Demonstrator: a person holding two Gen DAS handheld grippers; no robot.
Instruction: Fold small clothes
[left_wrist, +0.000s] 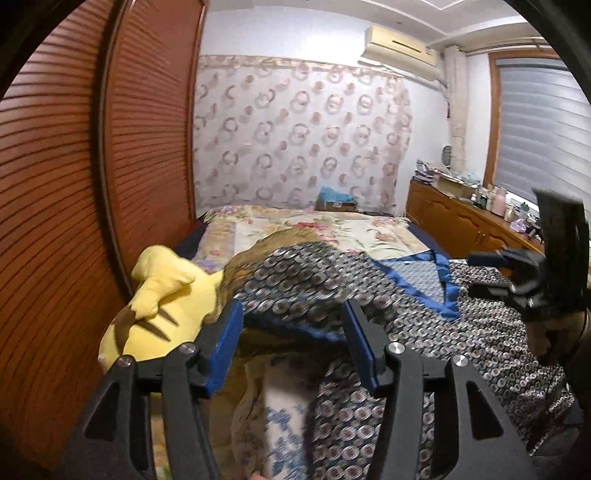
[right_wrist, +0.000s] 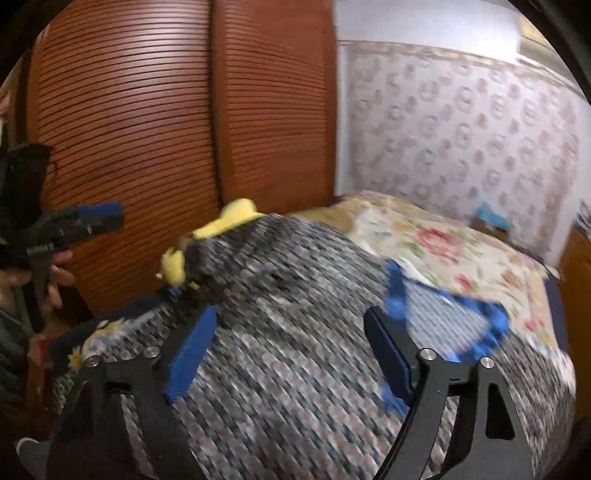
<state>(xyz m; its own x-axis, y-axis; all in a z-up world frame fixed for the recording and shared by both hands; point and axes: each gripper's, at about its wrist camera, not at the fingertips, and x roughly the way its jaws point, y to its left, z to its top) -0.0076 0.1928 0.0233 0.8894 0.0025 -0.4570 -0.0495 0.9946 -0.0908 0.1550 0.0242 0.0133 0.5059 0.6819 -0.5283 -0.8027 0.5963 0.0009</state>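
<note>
A grey-blue patterned garment with a shiny blue trim lies rumpled on the bed. My left gripper hangs just above its near folds. Its blue pads stand apart and nothing is pinched between them. In the right wrist view the same garment fills the foreground, blurred, with the blue trim at the right. My right gripper is open over it, with only cloth showing behind the gap. Each gripper shows in the other's view: the right gripper at the right edge, the left gripper at the left edge in a hand.
A yellow plush toy lies at the garment's left edge, against the brown louvred wardrobe doors. A floral quilt covers the bed beyond. A wooden dresser with bottles stands at the right under the window.
</note>
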